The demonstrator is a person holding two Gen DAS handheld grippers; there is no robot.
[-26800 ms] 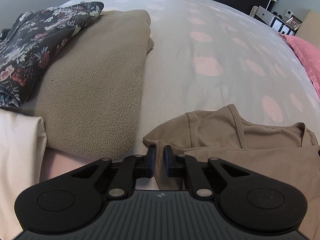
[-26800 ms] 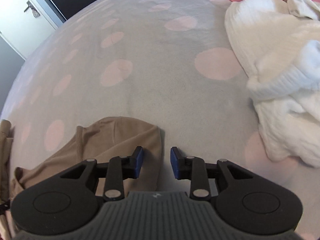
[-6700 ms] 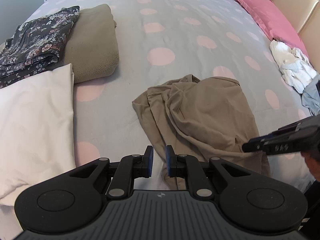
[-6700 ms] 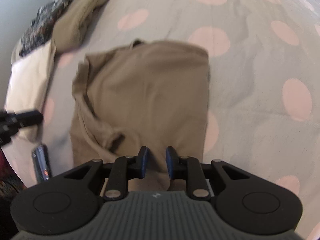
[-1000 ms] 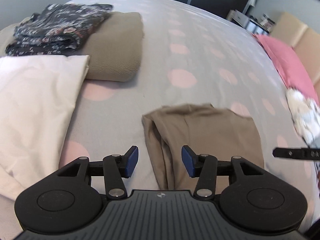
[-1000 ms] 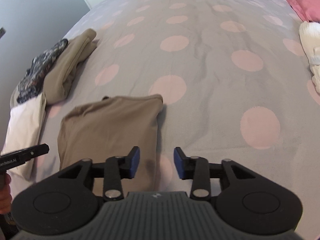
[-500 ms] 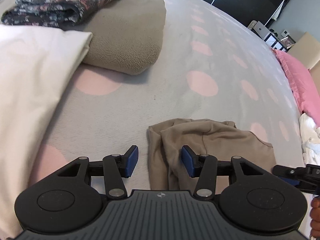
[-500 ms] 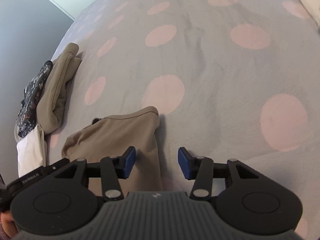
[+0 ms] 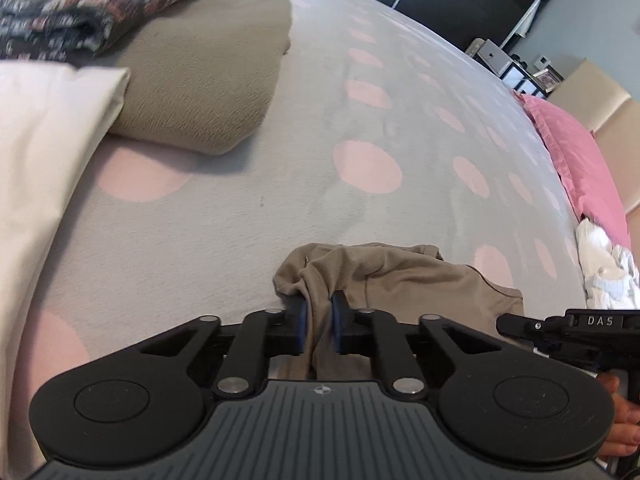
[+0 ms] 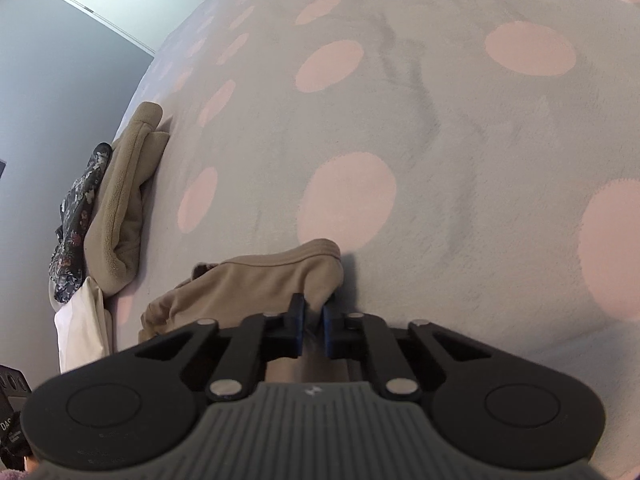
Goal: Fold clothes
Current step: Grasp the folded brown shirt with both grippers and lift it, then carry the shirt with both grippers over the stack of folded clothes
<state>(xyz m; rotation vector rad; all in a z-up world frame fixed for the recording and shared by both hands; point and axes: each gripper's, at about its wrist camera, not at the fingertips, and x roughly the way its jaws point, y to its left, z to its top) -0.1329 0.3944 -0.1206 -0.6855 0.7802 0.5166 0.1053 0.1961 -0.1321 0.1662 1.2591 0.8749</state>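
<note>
Tan top point(image 9: 400, 280) lies part-folded on the bed point(image 9: 320, 200), its near edge pinched at two corners by the left hand-held gripper point(image 9: 319, 322) and right hand-held gripper point(image 10: 313, 326); uneven lifting could slip the bunched layers, spoiling the fold.

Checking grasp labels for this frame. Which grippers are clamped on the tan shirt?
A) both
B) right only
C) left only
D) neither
A: the left gripper pinches a fold of the tan shirt between its pads, and the right gripper is shut on the shirt's other near edge.
</note>
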